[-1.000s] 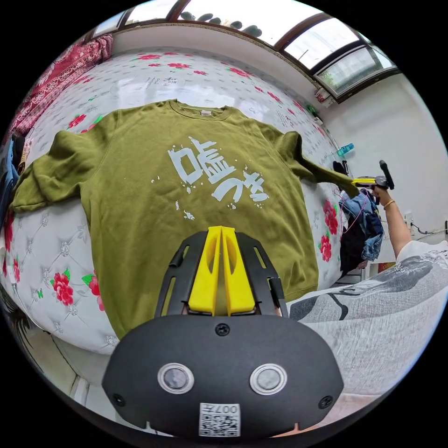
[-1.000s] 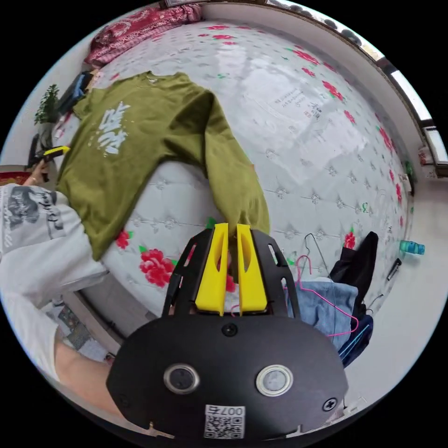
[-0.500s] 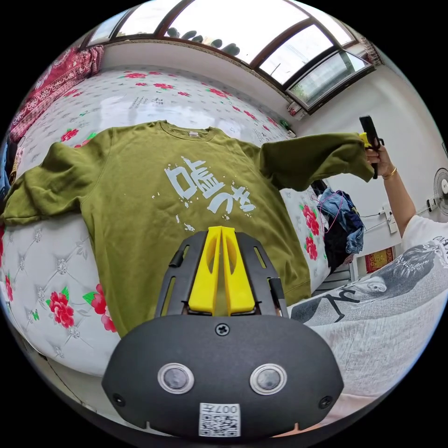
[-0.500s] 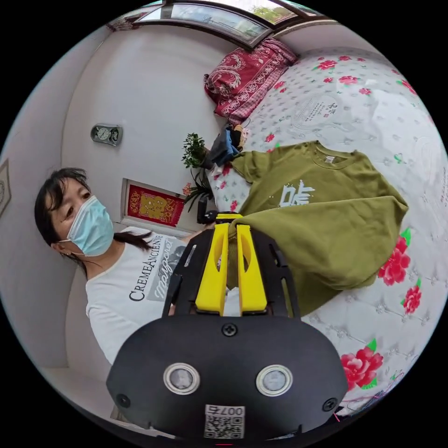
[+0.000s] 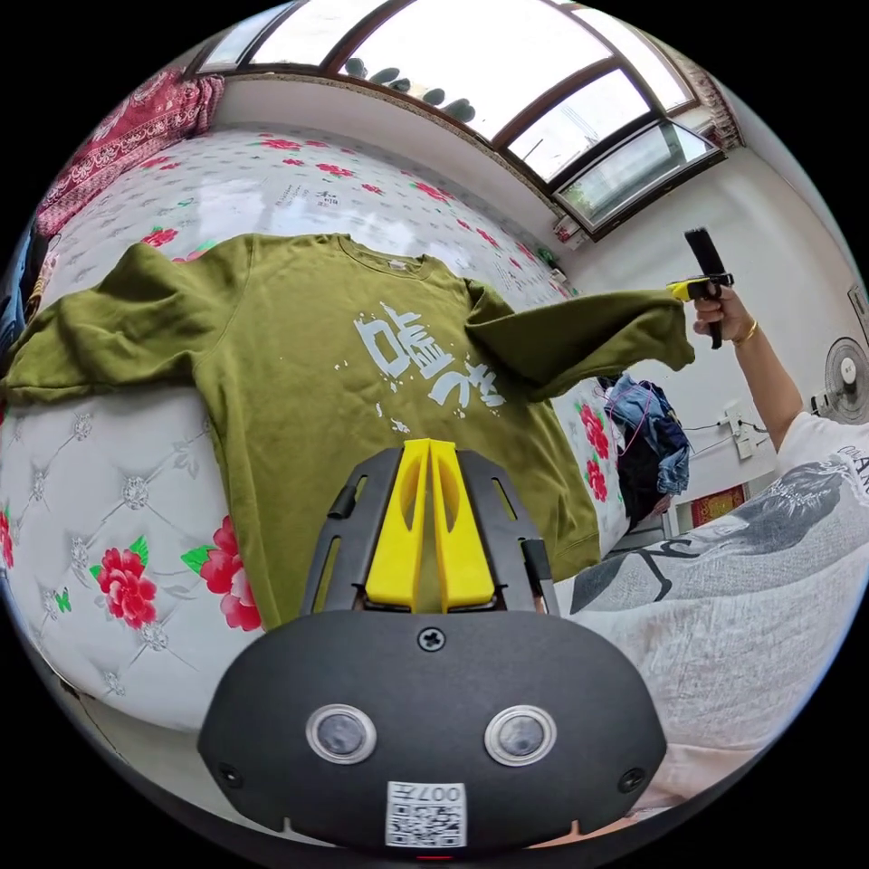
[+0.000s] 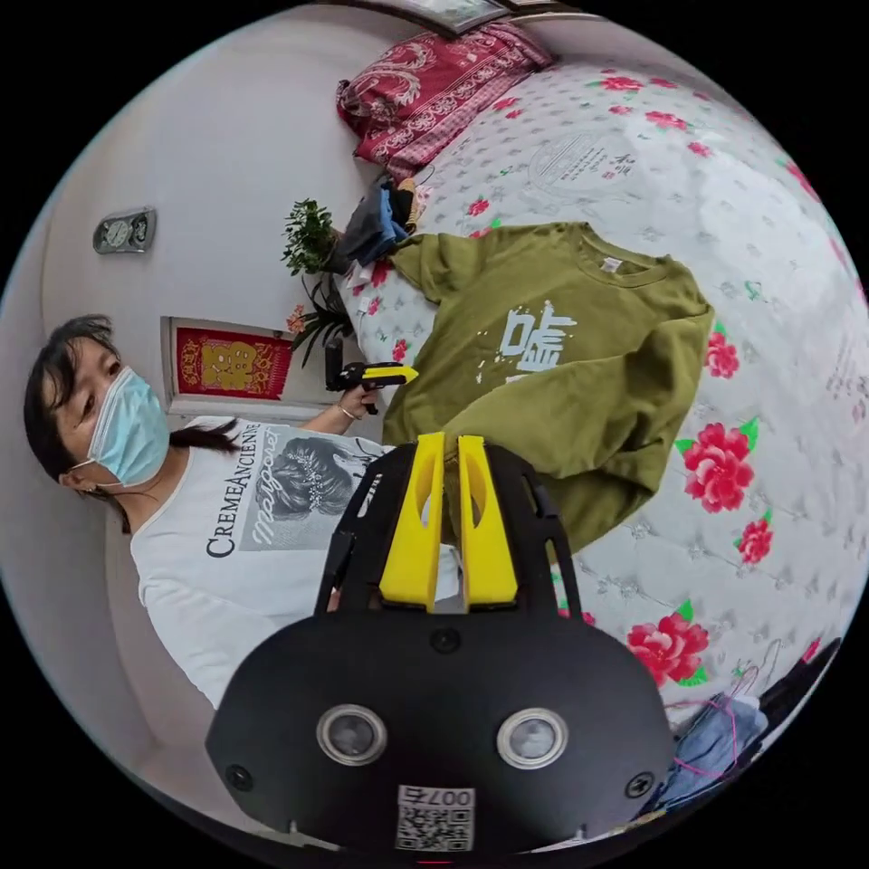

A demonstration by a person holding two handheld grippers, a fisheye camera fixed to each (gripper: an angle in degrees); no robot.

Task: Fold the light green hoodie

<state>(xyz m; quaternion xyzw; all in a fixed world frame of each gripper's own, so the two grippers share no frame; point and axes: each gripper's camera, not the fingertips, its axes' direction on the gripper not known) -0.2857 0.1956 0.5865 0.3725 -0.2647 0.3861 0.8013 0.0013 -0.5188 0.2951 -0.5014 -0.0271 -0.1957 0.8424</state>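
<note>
Floral bed [image 5: 118, 507], red blanket [image 6: 425, 81], plant [image 6: 312, 249].

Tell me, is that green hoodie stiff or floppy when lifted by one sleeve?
Probably floppy: the sleeve sags and creases between the right gripper and the shoulder. The hoodie likely drapes rather than holds shape, since its body lies flat on the bed. The knit looks thick, so it is perhaps fairly heavy.

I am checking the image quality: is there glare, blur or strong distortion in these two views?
Left gripper view: the windows are overexposed, white glare lies on the bed cover, and fisheye bends the edges; the hoodie is sharp. Right gripper view: even light, no glare, the hoodie sharp, the wall curved by distortion.
</note>
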